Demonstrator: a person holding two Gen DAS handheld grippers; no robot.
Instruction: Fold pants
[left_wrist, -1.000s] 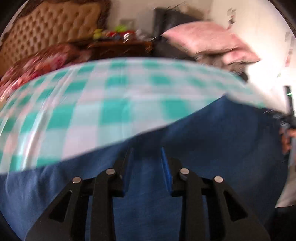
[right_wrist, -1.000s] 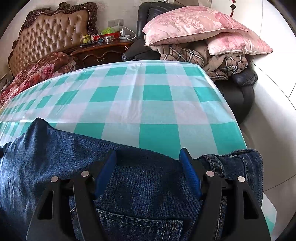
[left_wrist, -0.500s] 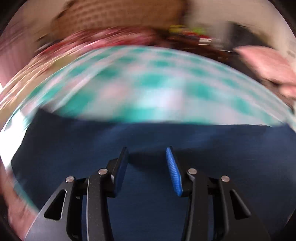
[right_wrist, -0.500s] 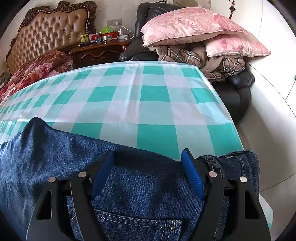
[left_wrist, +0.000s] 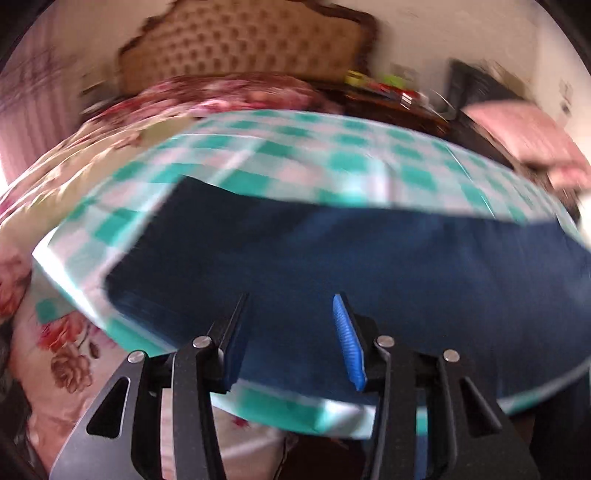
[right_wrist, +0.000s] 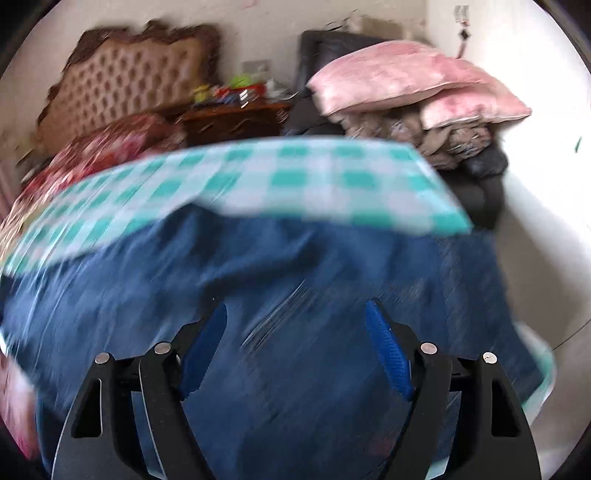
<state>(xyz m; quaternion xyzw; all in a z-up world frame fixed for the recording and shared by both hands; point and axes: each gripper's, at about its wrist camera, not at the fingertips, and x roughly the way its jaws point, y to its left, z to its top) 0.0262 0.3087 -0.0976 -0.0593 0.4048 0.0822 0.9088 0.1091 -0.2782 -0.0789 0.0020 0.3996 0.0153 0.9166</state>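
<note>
Dark indigo-blue denim pants (left_wrist: 369, 258), plain, on a worktop cloth (right_wrist: 332, 181) checked teal-green and white. Behind the cloth: tan button-tufted headboard (left_wrist: 243, 48) in a dark brown carved frame; red-and-pink floral bedding (right_wrist: 110, 144); dark reddish-brown wooden nightstand (right_wrist: 236, 122). Right of the nightstand: pale pink mottled pillows (right_wrist: 406, 85) over brown plaid blankets (right_wrist: 436, 133). Black tool fingers carry bright blue ribbed pads (right_wrist: 388, 350).

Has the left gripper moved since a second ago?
Yes. The left gripper swung left: the headboard now sits centre, and the jeans end shows.
</note>
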